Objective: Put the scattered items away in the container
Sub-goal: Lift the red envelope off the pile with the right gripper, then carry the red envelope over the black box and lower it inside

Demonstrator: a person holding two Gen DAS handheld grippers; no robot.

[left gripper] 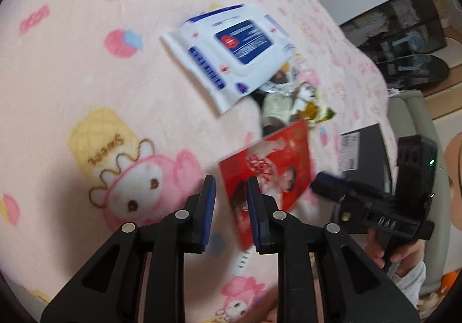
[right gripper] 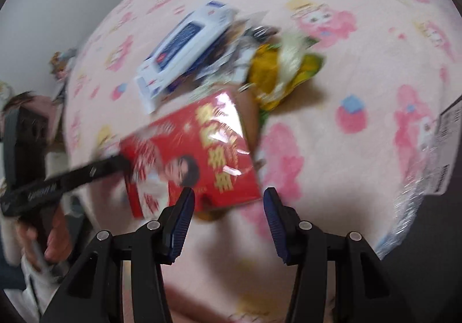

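Left claw (left gripper: 231, 193): jaws narrowly parted, blue pads either side of the near edge of the red packet (left gripper: 268, 167); blur hides whether the pads touch it, so grip cannot be told. From the right wrist view the same left claw's black finger reaches the packet's left edge (right gripper: 184, 161).

Right claw (right gripper: 228, 216): jaws wide, nothing between them, hovering just short of the red packet's near edge.

Everything lies on a bed with a pink cartoon blanket (left gripper: 86, 77). Just beyond the red packet, a heap of small wrappers, yellow-green snack bag (right gripper: 277, 74) among them. Farther, a white-and-blue wipes pack (left gripper: 231, 48) resting partly on that heap. A dark box (left gripper: 363, 149) sits at the bed's right edge.
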